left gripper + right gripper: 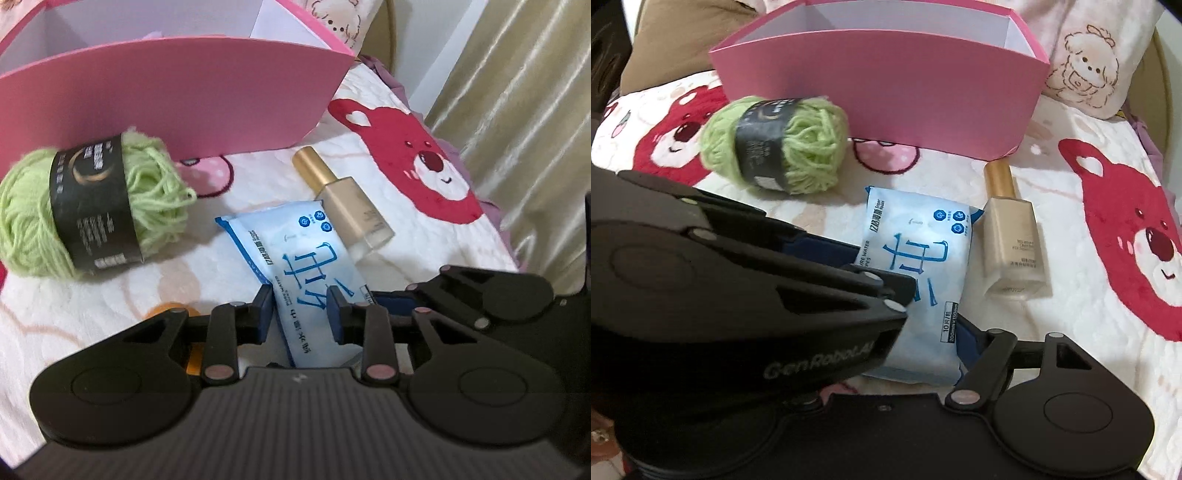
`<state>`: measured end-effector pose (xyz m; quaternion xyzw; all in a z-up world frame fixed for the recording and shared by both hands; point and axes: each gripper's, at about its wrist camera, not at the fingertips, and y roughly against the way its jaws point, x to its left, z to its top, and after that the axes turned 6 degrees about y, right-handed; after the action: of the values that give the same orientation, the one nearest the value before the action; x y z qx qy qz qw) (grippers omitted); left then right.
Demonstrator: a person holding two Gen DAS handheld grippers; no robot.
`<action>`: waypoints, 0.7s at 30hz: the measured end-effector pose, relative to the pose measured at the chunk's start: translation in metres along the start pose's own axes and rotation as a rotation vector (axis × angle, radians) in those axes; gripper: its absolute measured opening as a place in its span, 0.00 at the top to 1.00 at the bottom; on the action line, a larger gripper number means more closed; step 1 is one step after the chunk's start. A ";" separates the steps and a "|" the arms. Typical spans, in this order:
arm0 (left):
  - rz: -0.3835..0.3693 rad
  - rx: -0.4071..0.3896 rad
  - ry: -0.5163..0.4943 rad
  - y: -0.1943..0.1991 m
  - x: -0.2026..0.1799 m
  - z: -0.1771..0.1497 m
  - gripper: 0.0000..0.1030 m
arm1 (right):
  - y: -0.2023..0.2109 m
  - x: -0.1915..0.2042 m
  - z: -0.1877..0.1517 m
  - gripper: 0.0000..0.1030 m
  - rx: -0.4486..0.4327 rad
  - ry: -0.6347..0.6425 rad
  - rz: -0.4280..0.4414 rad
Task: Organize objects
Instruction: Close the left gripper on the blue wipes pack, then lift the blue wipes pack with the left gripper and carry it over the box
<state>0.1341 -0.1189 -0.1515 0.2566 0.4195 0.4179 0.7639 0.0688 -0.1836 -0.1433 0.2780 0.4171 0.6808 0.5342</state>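
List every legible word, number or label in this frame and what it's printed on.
"GenRobot.AI": left gripper body, last letters partly hidden.
"PURE WATER WIPES": wipes pack, first letters hidden in the right wrist view.
"10片/包", "200mm×150mm": wipes pack, roughly legible.
Large blue Chinese character: wipes pack, partly covered.
Yarn ball band: blurred.
Foundation bottle print: too small.

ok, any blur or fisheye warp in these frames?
Left wrist view: pink box rim bows with fisheye warp, yarn label text soft. Right wrist view: yarn ball smeared, wipes pack print sharp, left tool body a dark close mass.
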 end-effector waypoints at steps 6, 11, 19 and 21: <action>-0.053 0.008 0.046 0.030 0.004 -0.006 0.72 | 0.027 0.012 -0.010 0.28 -0.040 -0.020 0.001; -0.071 0.053 0.028 0.056 -0.003 -0.001 0.72 | 0.055 0.027 -0.013 0.28 -0.076 -0.016 -0.021; -0.097 0.015 -0.001 0.110 -0.015 0.020 0.72 | 0.112 0.040 0.010 0.28 -0.184 -0.011 -0.086; -0.092 -0.018 -0.011 0.122 -0.017 0.031 0.72 | 0.123 0.040 0.022 0.28 -0.222 -0.009 -0.104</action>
<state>0.1042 -0.0714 -0.0376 0.2323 0.4227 0.3846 0.7871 0.0155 -0.1494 -0.0288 0.1983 0.3507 0.6928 0.5980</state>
